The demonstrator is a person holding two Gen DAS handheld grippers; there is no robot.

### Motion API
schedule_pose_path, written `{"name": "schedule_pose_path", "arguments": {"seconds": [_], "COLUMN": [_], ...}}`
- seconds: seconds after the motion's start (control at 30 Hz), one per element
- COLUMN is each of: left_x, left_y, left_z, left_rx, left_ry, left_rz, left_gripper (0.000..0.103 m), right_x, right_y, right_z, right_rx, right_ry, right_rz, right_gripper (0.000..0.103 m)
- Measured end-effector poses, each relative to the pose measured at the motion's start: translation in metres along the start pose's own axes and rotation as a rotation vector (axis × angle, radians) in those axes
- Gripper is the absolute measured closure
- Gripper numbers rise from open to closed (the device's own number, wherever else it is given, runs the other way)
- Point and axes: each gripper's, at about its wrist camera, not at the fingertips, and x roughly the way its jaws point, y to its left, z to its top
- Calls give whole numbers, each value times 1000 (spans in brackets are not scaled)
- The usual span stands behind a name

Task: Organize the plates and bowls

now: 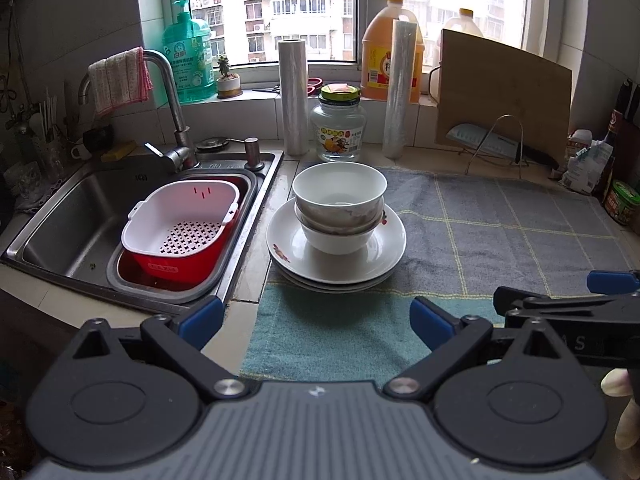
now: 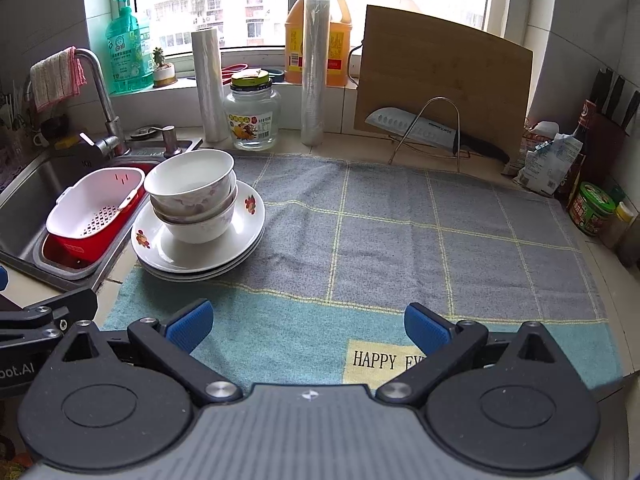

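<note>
Three white bowls (image 1: 339, 208) are nested in a stack on top of a stack of white plates (image 1: 380, 256) with fruit prints, at the left edge of a grey and teal towel (image 1: 500, 224). The bowls (image 2: 192, 196) and plates (image 2: 244, 236) also show at the left in the right wrist view. My left gripper (image 1: 316, 320) is open and empty, low in front of the stack. My right gripper (image 2: 310, 326) is open and empty over the teal part of the towel (image 2: 400, 232), to the right of the stack.
A steel sink (image 1: 72, 216) holds a white colander in a red basin (image 1: 180, 228) left of the plates. A glass jar (image 1: 339, 124), two film rolls (image 1: 294, 96), oil jugs, a cutting board (image 1: 504, 96) and a knife on a rack (image 2: 424, 128) stand behind. Jars and packets (image 2: 592, 208) line the right edge.
</note>
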Motion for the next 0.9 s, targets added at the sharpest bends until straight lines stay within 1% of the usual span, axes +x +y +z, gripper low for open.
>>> {"name": "schedule_pose_path", "arguments": {"seconds": [0.3,0.9], "left_x": [-13,-15], "left_y": [-3,-4], "left_z": [2,5], "left_rx": [5,9], "left_ry": [-19,-22], "left_rz": [23,26], "left_gripper": [4,4], "right_x": [-10,-11], "right_y": [-2,-3], "right_z": [-1,2], "right_rx": [15,25], "right_ry": [-25,-34], "right_rz": [15,10], "right_gripper": [0,0]}}
